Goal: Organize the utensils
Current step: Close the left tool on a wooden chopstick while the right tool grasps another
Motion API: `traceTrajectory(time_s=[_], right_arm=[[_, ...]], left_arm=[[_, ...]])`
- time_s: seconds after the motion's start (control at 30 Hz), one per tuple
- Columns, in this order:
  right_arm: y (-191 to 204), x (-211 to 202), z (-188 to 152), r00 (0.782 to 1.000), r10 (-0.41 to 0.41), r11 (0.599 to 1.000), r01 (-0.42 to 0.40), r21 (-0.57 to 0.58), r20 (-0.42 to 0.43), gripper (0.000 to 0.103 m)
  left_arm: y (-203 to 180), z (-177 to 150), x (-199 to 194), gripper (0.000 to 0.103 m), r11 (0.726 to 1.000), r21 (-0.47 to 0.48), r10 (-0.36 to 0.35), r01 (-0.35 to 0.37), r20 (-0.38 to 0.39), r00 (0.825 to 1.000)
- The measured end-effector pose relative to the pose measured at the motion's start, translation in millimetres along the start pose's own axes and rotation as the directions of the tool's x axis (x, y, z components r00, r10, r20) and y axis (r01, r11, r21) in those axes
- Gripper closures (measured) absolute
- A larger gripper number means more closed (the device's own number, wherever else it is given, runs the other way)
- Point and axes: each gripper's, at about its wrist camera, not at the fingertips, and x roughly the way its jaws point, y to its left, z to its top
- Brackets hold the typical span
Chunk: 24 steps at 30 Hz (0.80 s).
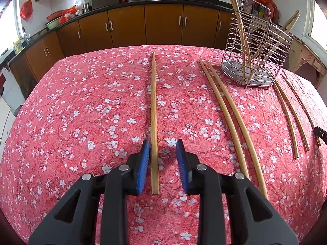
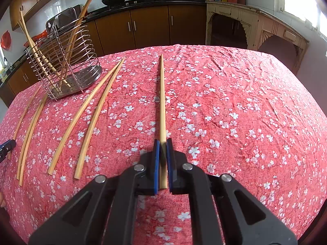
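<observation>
Wooden chopsticks lie on a red floral tablecloth. My left gripper [image 1: 163, 146] is open, low over the cloth, with the near end of one chopstick [image 1: 153, 110] between its blue pads, close to the left pad. My right gripper [image 2: 162, 144] is shut on another chopstick [image 2: 162, 102] that points away along the cloth. A wire utensil holder [image 1: 255, 61] stands at the back right in the left wrist view and at the back left in the right wrist view [image 2: 67, 69], with several chopsticks leaning in it.
Two loose chopsticks [image 1: 231, 114] lie between the grippers, also in the right wrist view [image 2: 90, 114]. Three more lie near the holder [image 1: 290, 114]. The other gripper's tip shows at the frame edge [image 2: 6, 146]. Kitchen cabinets [image 1: 163, 26] stand beyond the table's far edge.
</observation>
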Motion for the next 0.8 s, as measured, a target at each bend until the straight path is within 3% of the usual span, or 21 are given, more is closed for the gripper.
traceTrajectory(time_s=[0.57, 0.73, 0.8], right_arm=[[4.9, -3.5, -5.5, 1.000, -0.002, 1.000, 0.002, -0.017, 0.000, 0.090], [2.9, -6.0, -8.3, 1.000, 0.012, 1.000, -0.012, -0.011, 0.002, 0.095], [0.7, -7.7, -9.7, 1.000, 0.021, 1.000, -0.021, -0.006, 0.004, 0.095]], left_arm=[[-2.9, -0.9, -0.4, 0.074, 1.000, 0.010, 0.023, -0.023, -0.001, 1.000], [-0.2, -1.3, -1.6, 0.096, 0.999, 0.005, 0.039, -0.039, 0.001, 0.999], [1.9, -1.9, -2.8, 0.096, 0.999, 0.008, 0.031, -0.031, 0.002, 1.000]])
